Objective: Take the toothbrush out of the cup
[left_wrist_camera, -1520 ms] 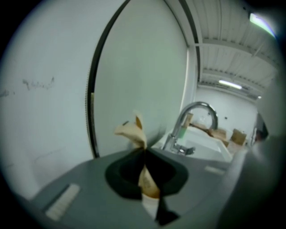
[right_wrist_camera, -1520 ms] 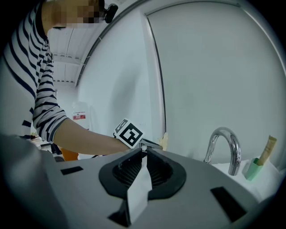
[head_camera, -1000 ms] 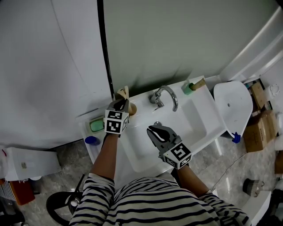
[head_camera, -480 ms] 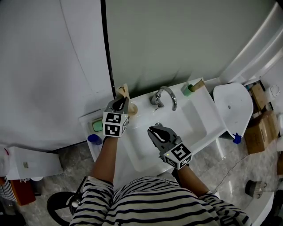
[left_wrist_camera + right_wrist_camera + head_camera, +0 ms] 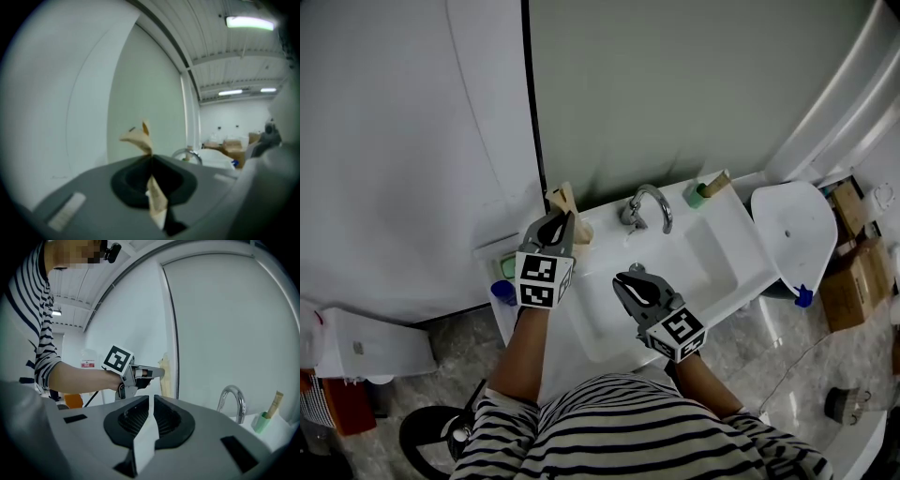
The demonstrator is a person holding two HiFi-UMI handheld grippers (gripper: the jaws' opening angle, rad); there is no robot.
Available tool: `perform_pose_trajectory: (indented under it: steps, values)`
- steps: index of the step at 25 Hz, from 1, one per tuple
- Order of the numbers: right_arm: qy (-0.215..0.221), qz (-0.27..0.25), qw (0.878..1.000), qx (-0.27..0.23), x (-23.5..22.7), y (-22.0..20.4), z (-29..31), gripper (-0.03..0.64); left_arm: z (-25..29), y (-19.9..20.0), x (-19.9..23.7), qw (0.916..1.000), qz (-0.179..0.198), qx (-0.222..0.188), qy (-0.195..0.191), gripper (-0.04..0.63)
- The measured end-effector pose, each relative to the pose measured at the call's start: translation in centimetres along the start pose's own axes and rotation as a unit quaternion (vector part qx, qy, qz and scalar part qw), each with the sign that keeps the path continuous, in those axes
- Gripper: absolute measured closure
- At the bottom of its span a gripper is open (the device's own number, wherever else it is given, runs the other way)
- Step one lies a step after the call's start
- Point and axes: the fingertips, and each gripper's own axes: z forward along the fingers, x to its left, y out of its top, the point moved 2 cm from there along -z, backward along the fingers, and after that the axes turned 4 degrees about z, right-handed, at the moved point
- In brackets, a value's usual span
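Toothbrush (image 5: pixel 139 137) sits clamped in our closed left hand-held gripper (image 5: pixel 559 221), just beside the cup (image 5: pixel 584 230). We judge it light, thin and slippery: hold mid-handle. Right hand-held gripper (image 5: pixel 625 279) is closed, empty.

left hand-held gripper (image 5: pixel 564 217) raised | toothbrush (image 5: pixel 562 198) lifted with it

A black-and-white striped shirt (image 5: pixel 628 431) is worn, sleeves ended near the elbows; the grey left gripper (image 5: pixel 563 216) and right gripper (image 5: pixel 624 278) are each fitted with a black-and-white marker cube (image 5: pixel 538 279)
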Motion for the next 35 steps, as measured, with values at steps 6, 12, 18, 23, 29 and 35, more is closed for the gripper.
perform_pose_trajectory:
  steps: [6,12,18,23,29,35]
  values:
    - [0.000,-0.010,1.000,-0.011,0.8,0.5,-0.8,0.609,-2.1,1.3,-1.2,0.9998,0.008,-0.016,0.001,0.584]
    - [-0.001,-0.006,1.000,-0.019,1.5,0.5,-1.9,0.609,-4.8,1.3,-2.3,0.9997,0.001,-0.024,0.005,0.584]
    - [-0.004,-0.003,1.000,-0.010,1.9,-0.2,-2.6,0.609,-7.1,0.2,-4.1,0.9996,-0.016,-0.023,0.000,0.584]
    - [-0.005,-0.005,1.000,-0.011,2.0,-0.3,-3.2,0.609,-8.5,-0.7,-5.8,0.9995,-0.021,-0.022,-0.014,0.584]
    - [0.002,-0.003,1.000,0.000,2.1,-0.6,-3.3,0.609,-9.6,-1.2,-6.4,0.9993,-0.023,-0.025,-0.016,0.584]
    - [0.013,-0.005,1.000,0.000,2.4,-0.5,-2.8,0.609,-10.5,-1.5,-7.1,0.9994,-0.022,-0.024,-0.015,0.584]
